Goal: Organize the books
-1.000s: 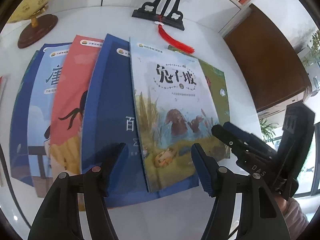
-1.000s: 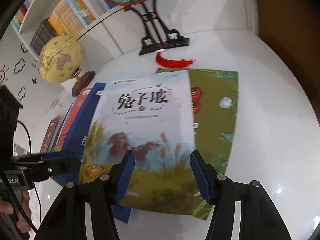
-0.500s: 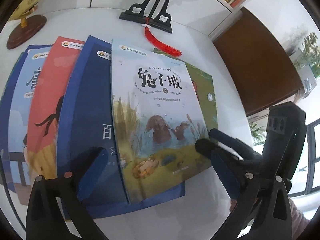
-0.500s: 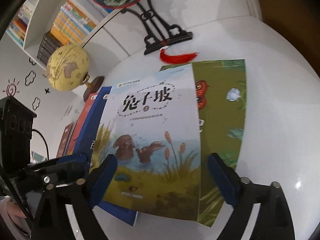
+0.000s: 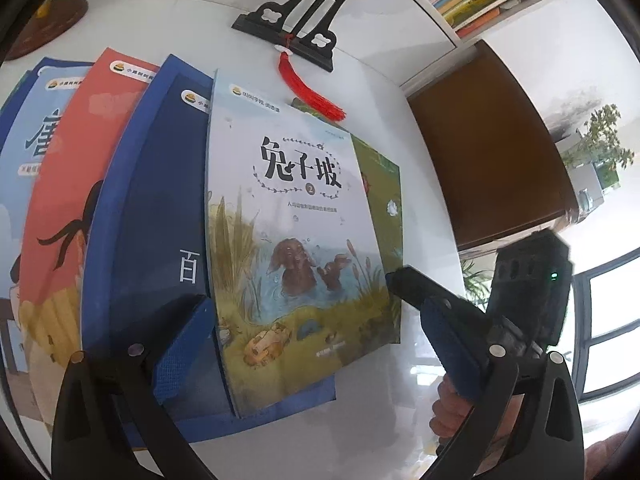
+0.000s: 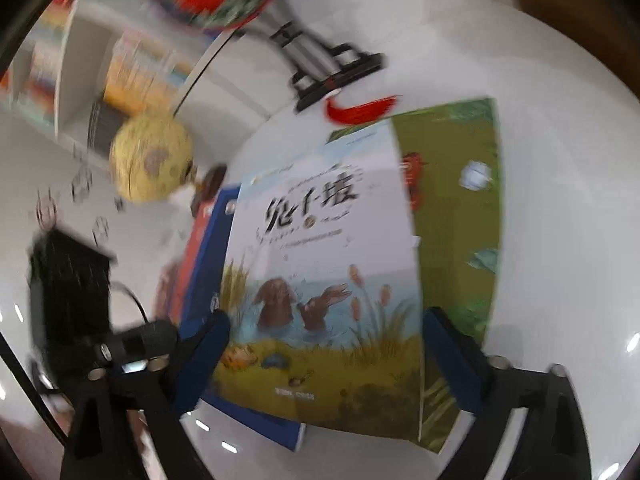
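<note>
We've both claws spread wide, pinching nothing: left gripper (image 5: 316, 344) and right gripper (image 6: 328, 356) straddle the rabbit book (image 5: 292, 240), top of the fanned books near the desk's (image 5: 380, 64) front edge, probably to square it.

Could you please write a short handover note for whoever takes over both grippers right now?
Left gripper: open, holding nothing, low over the rabbit book.
Right gripper: open, holding nothing, at the same book's near edge; its view is blurred.
Books: fanned flat on the white table; the rabbit book lies over the dark blue book and green book; red book further left.
Done: nothing stacked.
Left: gather the fan into one pile.
</note>
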A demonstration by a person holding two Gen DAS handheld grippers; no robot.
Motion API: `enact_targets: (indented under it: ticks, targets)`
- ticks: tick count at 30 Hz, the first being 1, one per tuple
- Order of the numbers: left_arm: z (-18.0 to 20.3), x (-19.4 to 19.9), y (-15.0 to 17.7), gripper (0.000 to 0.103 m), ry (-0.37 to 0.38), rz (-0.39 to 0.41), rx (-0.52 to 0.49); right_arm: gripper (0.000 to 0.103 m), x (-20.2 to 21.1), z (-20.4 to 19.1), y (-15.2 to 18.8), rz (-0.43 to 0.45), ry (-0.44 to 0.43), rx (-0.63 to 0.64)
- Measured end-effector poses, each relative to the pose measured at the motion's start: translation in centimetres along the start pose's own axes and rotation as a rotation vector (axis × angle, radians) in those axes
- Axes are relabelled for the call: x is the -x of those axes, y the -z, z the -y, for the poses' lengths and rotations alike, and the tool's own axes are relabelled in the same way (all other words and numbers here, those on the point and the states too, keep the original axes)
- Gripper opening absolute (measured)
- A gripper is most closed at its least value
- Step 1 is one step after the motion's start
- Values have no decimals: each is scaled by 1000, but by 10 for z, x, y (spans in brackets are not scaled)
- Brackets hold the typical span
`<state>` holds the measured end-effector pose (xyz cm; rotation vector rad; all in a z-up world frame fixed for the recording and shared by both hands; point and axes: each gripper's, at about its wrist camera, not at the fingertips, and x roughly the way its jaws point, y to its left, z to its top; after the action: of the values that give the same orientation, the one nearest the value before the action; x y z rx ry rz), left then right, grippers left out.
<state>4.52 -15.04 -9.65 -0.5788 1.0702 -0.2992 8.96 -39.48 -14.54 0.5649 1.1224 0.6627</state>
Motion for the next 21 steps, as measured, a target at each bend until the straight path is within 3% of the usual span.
enact_targets:
  ticks: [1, 3, 4, 5, 6, 7, 8, 9, 11, 12, 17, 21]
  targets:
    - [-1, 2, 1, 101, 10, 9, 12, 66, 4, 7, 0, 13, -6, -43]
    - [-4, 7, 0, 100, 37, 28, 37, 53, 11, 19, 5, 39, -17, -110]
    - [-5, 7, 0, 66, 119, 26, 54, 52, 14, 23, 7, 47, -43, -131]
    - [-6, 1, 0, 52, 233, -15, 98, 49, 18, 25, 9, 53, -79, -144]
    - [-3, -8, 2, 52, 267, -66, 131, 33, 19, 24, 11, 44, -138, -152]
    - [9, -16, 5, 53, 193, -93, 67, 21, 16, 21, 12, 11, -208, -160]
    - [21, -21, 8, 53, 108, -92, -24, 21, 11, 14, 16, -28, -254, -151]
    - [28, -26, 12, 52, 35, -95, -86, 19, 6, -1, 19, -58, -230, -92]
    - [25, -27, 16, 49, 4, -121, -51, 19, -10, -21, 27, -107, -89, 13]
    - [22, -23, 16, 49, 12, -119, -32, 19, -15, -20, 29, -119, -78, -4]
    - [4, 24, 2, 55, -158, -10, -70, 19, -16, 2, 38, -95, -97, -206]
    - [-18, 37, -12, 56, -212, 8, -62, 20, -15, 2, 47, -123, -116, -259]
